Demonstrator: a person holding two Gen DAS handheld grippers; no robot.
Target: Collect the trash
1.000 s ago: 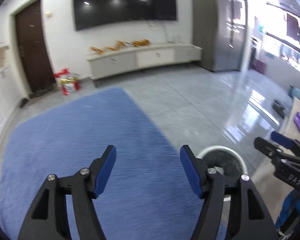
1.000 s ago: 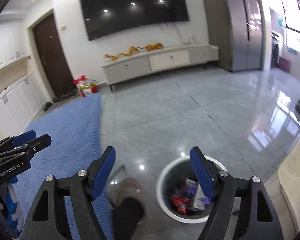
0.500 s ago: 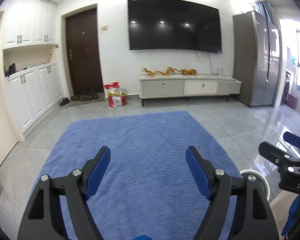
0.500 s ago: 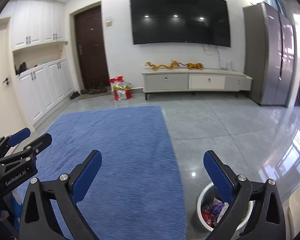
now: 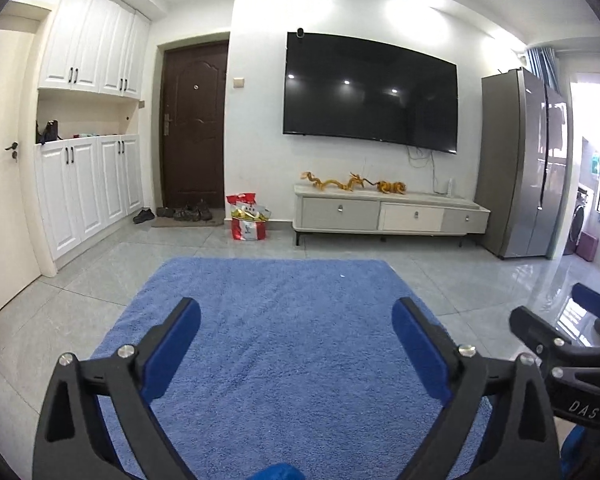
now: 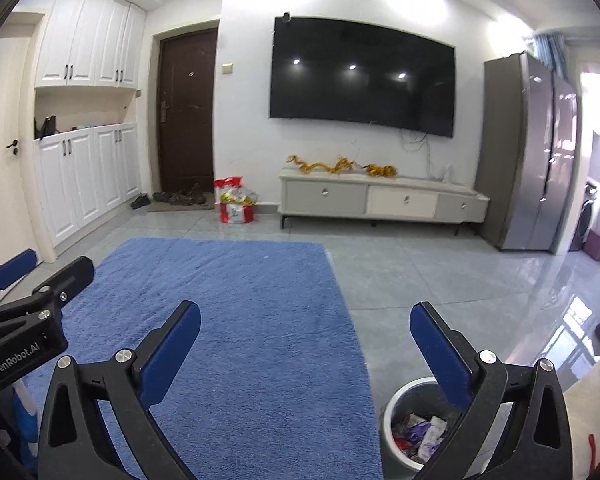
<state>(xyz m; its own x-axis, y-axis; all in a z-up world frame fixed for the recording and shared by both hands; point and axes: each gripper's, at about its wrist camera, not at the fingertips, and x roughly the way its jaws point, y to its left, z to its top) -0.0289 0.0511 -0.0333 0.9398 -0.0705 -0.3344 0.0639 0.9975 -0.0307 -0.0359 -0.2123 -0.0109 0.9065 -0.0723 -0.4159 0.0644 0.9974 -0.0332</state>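
Observation:
A white trash bin [image 6: 396, 404] stands on the tiles at the lower right of the right wrist view, with colourful wrappers [image 6: 420, 434] inside it. My right gripper [image 6: 304, 310] is open and empty, held above the blue rug [image 6: 220, 280] with its right finger in front of the bin. My left gripper [image 5: 296, 308] is opening its jaws wide over the rug [image 5: 284, 320], and nothing is between them. Each gripper shows at the edge of the other's view: the right gripper [image 5: 552, 304] and the left gripper [image 6: 54, 264]. The left wrist view does not show the bin.
Grey floor tiles surround the rug. Along the far wall stand a low TV cabinet [image 5: 388, 216], a red bag [image 5: 248, 220] and a dark door [image 5: 194, 128] with shoes in front. White cupboards [image 5: 84, 192] line the left, a fridge [image 5: 528, 168] the right.
Both views have swung up from the floor and the bin to look level across the room. Both grippers' jaws have spread wider. The bin has slid out of the left view.

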